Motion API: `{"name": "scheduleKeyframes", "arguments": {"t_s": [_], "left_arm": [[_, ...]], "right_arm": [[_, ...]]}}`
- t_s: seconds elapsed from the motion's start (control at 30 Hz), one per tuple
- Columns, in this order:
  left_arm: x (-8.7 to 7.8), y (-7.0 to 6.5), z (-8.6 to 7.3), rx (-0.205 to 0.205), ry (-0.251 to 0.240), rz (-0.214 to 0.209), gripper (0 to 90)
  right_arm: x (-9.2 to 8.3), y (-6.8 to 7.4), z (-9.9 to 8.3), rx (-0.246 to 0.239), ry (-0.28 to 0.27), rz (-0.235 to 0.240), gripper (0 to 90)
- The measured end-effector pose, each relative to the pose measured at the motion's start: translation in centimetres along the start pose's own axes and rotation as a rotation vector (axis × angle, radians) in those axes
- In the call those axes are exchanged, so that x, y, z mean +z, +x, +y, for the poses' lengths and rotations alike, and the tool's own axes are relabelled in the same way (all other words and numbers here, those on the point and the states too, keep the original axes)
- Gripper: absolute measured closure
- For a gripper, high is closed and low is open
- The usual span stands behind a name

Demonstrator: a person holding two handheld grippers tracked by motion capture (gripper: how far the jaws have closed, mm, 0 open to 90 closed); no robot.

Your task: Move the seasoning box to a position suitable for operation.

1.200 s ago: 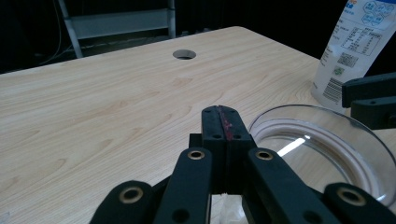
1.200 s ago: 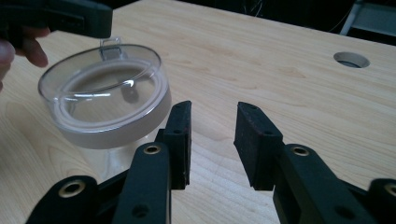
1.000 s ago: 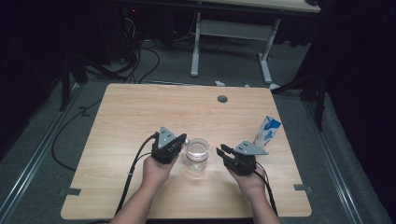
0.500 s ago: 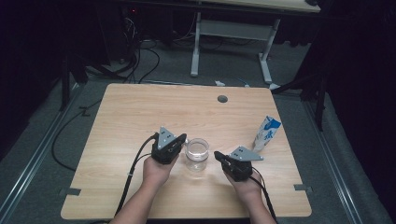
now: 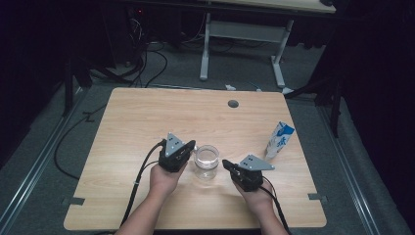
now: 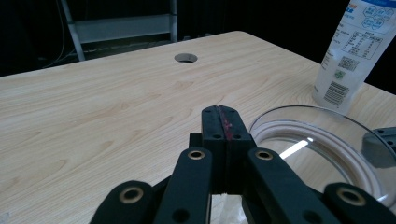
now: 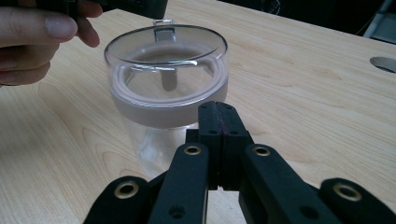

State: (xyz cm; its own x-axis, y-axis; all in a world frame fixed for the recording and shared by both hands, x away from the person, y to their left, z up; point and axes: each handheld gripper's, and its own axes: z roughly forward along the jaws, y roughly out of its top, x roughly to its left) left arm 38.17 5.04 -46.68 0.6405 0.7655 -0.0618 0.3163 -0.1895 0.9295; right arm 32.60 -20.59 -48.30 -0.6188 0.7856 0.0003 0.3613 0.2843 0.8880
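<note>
Wooden table point(image 5: 147, 127) is spreading under both hands, dark floor and cables lying beyond it. Nearest the person, the left gripper point(image 5: 190, 145) and the right gripper point(image 5: 226, 163) are sitting on either side of a clear lidded jar point(image 5: 206, 160); each is keeping its jaws pressed together with nothing between them. The jar is standing upright near the table's middle. Farther right, a milk carton point(image 5: 280, 139) is standing alone. Beyond, a round hole point(image 5: 233, 104) is showing in the tabletop.
</note>
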Motion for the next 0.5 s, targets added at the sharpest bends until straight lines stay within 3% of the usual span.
{"name": "scheduleKeyframes", "arguments": {"t_s": [0.5], "left_arm": [[0.08, -0.01, -0.08, -0.011, -0.006, -0.007, 90.0]], "right_arm": [[0.04, 0.26, 0.10, -0.008, -0.007, 0.006, 89.5]]}}
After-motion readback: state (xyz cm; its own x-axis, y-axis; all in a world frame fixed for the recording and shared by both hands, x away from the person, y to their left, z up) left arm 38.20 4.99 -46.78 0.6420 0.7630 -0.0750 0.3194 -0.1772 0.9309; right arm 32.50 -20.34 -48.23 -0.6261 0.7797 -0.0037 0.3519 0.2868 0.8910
